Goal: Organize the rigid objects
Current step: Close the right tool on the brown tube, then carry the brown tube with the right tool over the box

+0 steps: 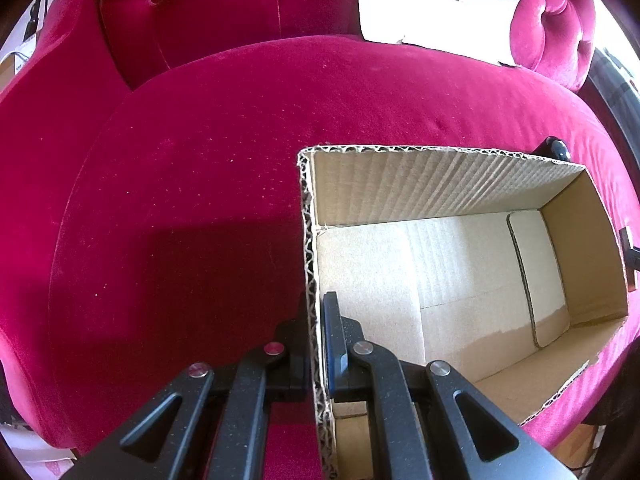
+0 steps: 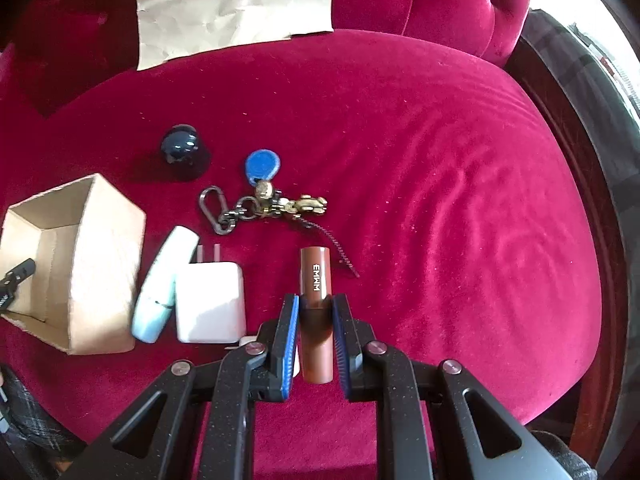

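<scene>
The right gripper (image 2: 316, 312) is clamped on a brown tube (image 2: 316, 280) over the crimson velvet seat (image 2: 440, 200), beside a white charger (image 2: 210, 304), a pale blue bottle (image 2: 160, 292) and a keyring (image 2: 264, 200); the left gripper (image 1: 316, 320) pinches the near wall of the open cardboard box (image 1: 440, 188), whose inside is bare

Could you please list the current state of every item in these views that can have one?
Open-topped cardboard box: upright, empty, left wall clamped.
Left gripper: shut on that wall.
Right gripper: shut on the tube.
Brown cylindrical tube marked EMMM: gripped.
White square charger: lying flat, prongs out.
Pale blue bottle: on its side.
</scene>
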The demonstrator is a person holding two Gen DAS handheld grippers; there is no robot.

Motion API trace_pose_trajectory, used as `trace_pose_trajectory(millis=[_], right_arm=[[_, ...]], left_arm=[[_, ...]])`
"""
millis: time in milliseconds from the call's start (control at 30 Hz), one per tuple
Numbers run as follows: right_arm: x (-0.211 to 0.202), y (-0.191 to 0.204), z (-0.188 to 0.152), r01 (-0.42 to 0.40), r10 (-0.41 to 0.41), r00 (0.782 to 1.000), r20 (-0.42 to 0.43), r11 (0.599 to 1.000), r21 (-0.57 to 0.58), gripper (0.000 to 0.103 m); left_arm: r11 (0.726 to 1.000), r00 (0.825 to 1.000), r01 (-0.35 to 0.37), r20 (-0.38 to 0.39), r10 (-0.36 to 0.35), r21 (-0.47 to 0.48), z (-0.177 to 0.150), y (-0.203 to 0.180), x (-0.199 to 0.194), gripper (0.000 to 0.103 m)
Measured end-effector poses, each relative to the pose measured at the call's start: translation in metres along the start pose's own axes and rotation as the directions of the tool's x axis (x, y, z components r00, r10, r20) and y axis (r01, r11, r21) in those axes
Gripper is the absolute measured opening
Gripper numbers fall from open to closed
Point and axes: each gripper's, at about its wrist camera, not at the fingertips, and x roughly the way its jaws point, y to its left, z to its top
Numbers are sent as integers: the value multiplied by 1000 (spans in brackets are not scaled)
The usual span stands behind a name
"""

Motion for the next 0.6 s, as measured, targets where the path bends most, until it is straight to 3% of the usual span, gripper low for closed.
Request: trace_pose_trajectory(millis=[600], right_arm=[[-74, 50, 6, -50, 54, 996, 70, 996, -68, 17]], left_arm=[[1000, 1000, 1, -5, -1, -13, -1, 0, -1, 5]])
